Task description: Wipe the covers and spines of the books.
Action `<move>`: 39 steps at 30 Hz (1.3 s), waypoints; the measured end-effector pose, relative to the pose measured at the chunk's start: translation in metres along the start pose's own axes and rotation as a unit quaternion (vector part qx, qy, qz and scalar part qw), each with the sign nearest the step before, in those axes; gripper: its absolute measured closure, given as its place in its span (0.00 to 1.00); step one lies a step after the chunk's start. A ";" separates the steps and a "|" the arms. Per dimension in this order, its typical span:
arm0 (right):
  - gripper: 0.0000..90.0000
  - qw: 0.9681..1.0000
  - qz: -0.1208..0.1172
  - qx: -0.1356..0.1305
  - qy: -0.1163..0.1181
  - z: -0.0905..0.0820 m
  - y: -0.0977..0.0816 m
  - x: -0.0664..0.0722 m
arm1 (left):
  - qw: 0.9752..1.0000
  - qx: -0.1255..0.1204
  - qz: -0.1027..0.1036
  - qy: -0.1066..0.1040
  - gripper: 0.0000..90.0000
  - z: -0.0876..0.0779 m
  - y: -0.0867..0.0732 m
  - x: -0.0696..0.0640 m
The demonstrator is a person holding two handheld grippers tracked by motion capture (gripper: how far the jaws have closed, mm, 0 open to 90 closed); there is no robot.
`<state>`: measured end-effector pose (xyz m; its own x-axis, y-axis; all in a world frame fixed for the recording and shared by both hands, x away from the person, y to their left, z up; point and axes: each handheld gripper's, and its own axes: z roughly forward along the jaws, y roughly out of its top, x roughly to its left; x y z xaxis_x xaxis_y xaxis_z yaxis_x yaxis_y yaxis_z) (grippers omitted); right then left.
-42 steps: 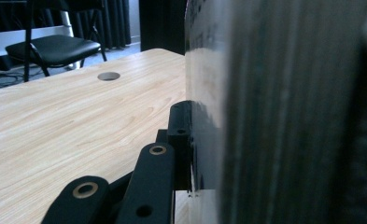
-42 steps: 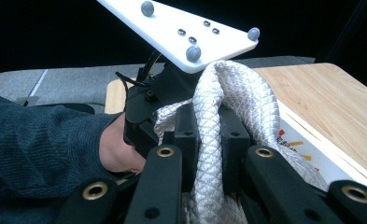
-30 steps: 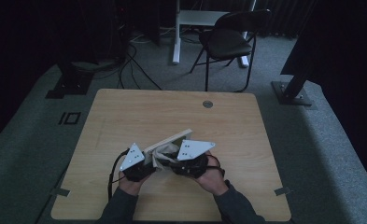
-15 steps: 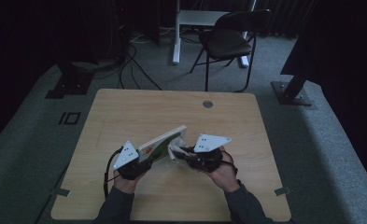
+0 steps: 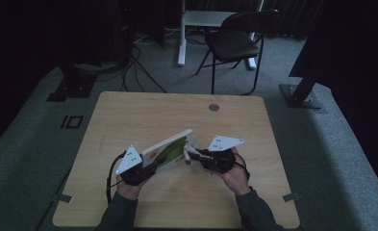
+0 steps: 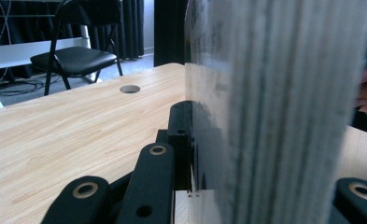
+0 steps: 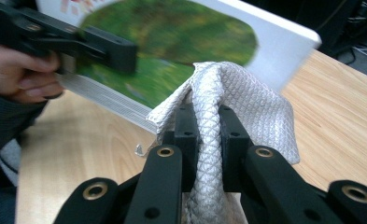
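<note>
**One book, one cloth, two grippers at work over a wooden table**

Pale wood is forming the tabletop (image 5: pixel 129 120), which is standing on grey carpet in a dim room, with one black folding chair (image 5: pixel 234 43) sitting well beyond its far edge. One round hole (image 5: pixel 214 107) is showing near that far edge.

Two hand-held grippers are meeting near the middle of the table, toward the person's side. The left gripper (image 5: pixel 145 168) is clamping one book (image 5: pixel 170 150) by its near end, jaws closed tight on the page block; the book is tilting up on edge, its green and white cover facing the right gripper. The right gripper (image 5: pixel 194 158) is pinching one white, diamond-textured cloth (image 7: pixel 237 102) between closed jaws, and the cloth is lying against the book's cover.

Open tabletop is lying all around: wide bare wood toward the far edge and both side edges, and a narrower strip toward the near edge, where the two forearms are entering.
</note>
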<state>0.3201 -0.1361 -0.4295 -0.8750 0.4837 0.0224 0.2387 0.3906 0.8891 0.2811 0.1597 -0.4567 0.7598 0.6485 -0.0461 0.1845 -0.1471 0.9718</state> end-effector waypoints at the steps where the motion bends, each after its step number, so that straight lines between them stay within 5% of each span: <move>1: 0.90 1.000 0.003 0.000 -0.003 0.000 -0.001 -0.002 | 1.000 -0.001 -0.001 0.000 0.87 0.000 0.000 0.000; 10: 0.90 0.999 0.037 -0.012 -0.025 -0.002 -0.009 -0.019 | 1.000 -0.001 -0.001 -0.002 0.87 -0.001 0.001 0.000; 16: 0.90 0.999 0.048 -0.018 -0.018 -0.001 -0.009 -0.022 | 1.000 0.000 0.000 -0.009 0.87 0.001 0.001 -0.003; 39: 0.90 1.000 0.019 -0.006 0.017 0.018 -0.002 -0.005 | 1.000 0.000 -0.008 -0.013 0.87 0.003 0.001 -0.004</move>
<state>0.3317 -0.1250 -0.4393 -0.8793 0.4710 0.0705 0.2663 0.3636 0.8927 0.2800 0.1543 -0.4564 0.7727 0.6313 -0.0668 0.1967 -0.1381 0.9707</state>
